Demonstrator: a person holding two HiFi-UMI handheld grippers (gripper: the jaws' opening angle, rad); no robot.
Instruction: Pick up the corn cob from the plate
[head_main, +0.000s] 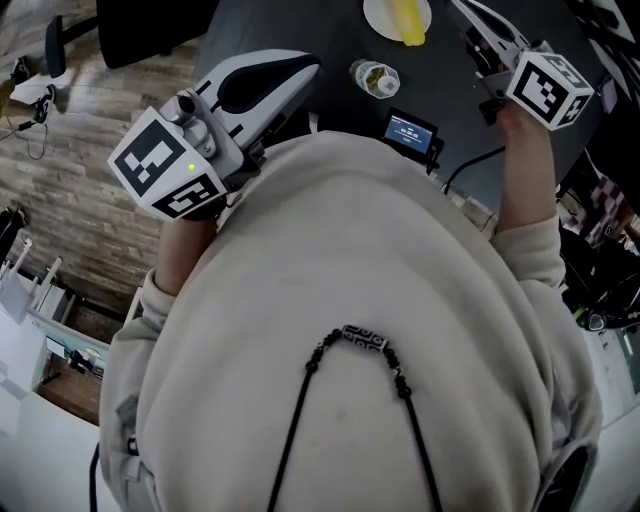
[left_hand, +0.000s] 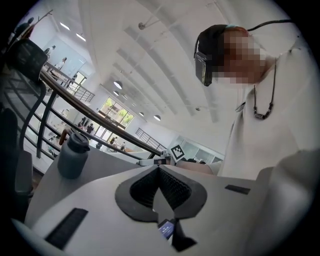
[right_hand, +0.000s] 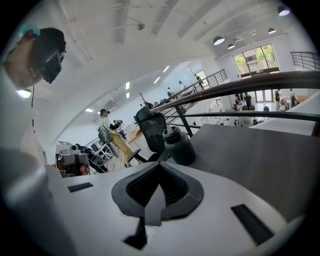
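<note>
In the head view a yellow corn cob (head_main: 408, 20) lies on a small white plate (head_main: 378, 17) at the far edge of the dark table (head_main: 300, 30). My right gripper (head_main: 480, 27) is held up just right of the plate, jaws shut and empty. At the left my left gripper (head_main: 312, 66) hangs short of the table, also shut on nothing. Neither gripper view shows the cob or the plate. The pads of the left gripper (left_hand: 159, 167) meet with nothing between them, and so do those of the right gripper (right_hand: 160, 164).
A clear jar (head_main: 375, 78) and a small lit screen (head_main: 411, 130) stand on the table between me and the plate. My cream sweater (head_main: 350, 330) fills most of the head view. A dark bottle (right_hand: 177, 145) stands on the table, with an office chair (right_hand: 151, 127) behind it.
</note>
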